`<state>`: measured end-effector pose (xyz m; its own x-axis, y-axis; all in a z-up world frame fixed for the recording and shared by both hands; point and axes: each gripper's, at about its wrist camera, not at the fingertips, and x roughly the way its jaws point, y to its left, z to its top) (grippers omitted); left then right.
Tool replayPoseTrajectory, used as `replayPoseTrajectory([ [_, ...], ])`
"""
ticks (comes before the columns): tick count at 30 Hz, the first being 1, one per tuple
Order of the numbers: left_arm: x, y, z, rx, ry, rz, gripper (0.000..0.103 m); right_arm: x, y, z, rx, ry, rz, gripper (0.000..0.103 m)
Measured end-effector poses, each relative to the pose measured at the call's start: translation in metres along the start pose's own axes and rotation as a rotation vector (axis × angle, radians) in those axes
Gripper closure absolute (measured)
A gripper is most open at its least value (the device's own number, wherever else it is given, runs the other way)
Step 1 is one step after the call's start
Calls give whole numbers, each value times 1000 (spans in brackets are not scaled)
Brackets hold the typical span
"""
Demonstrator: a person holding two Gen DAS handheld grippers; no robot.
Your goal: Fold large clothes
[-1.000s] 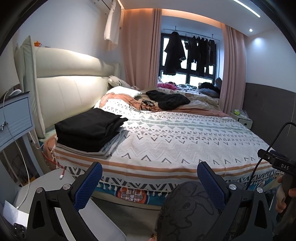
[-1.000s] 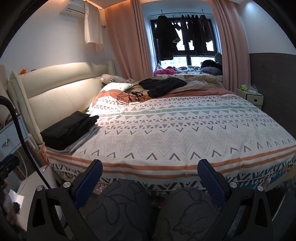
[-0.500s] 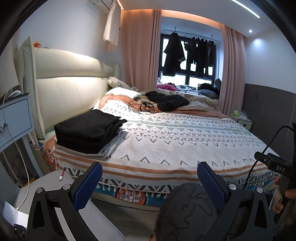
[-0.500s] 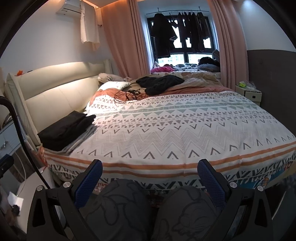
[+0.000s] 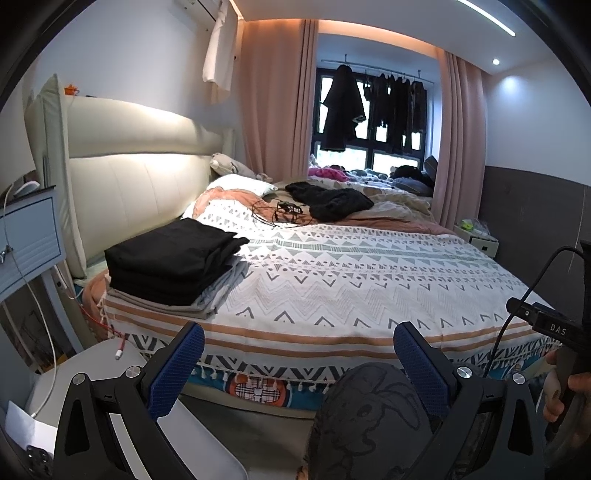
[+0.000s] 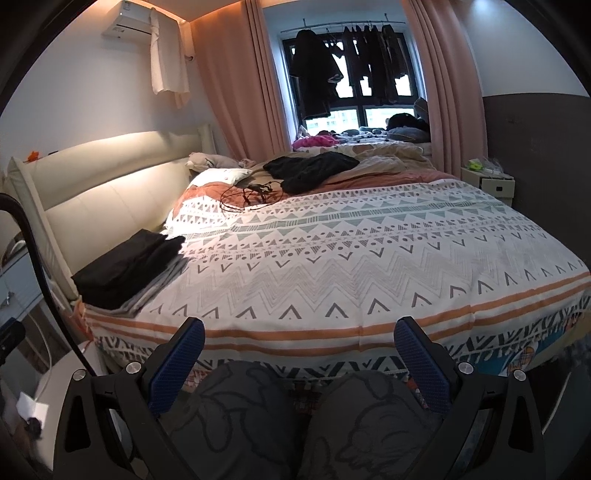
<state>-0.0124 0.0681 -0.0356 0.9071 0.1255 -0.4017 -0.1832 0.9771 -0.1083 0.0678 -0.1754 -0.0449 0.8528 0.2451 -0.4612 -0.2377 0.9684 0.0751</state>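
**Both grippers wide apart and empty before the bed**

Two grippers appear. The left gripper (image 5: 298,363) has its two blue pads (image 5: 176,367) spread wide with nothing between them; the right gripper (image 6: 298,360) is likewise spread and empty. Both hang short of the near edge of the bed (image 5: 351,280), above the person's knees (image 6: 295,417): two knees show in the right view, one in the left.

One folded stack (image 5: 168,258) lies at the bed's near-left corner, at 10 o'clock from the left gripper: black pieces on top of grey ones; the exact count of layers cannot be told. One loose black garment (image 5: 330,201) lies crumpled at the far side of the bed, at 12 o'clock, with a tangle of cable (image 5: 280,214) just beside it at its 9 o'clock.

One rail of dark clothes (image 6: 347,62) hangs across the window, between two pink curtains.

Left view only: the person's right hand (image 5: 567,391) on the other handle, at 3 o'clock, and a blue nightstand (image 5: 27,240) at 9 o'clock. Right view only: the whole air conditioner (image 6: 127,22) at 11 o'clock, with one pale shirt (image 6: 168,55) hanging from it, and the bed's near-right corner.
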Motion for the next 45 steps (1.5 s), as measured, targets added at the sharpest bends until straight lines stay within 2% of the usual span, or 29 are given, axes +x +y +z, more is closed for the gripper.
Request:
replayPoseTrajectory([
  [36,-8,-8,-1,-20,-1,-30,1,-15,-9,-3,2,-13,-23,0],
  [45,-13,-15,3,8,-10,-30,1,-18,-20,-1,34,-30,-18,0],
])
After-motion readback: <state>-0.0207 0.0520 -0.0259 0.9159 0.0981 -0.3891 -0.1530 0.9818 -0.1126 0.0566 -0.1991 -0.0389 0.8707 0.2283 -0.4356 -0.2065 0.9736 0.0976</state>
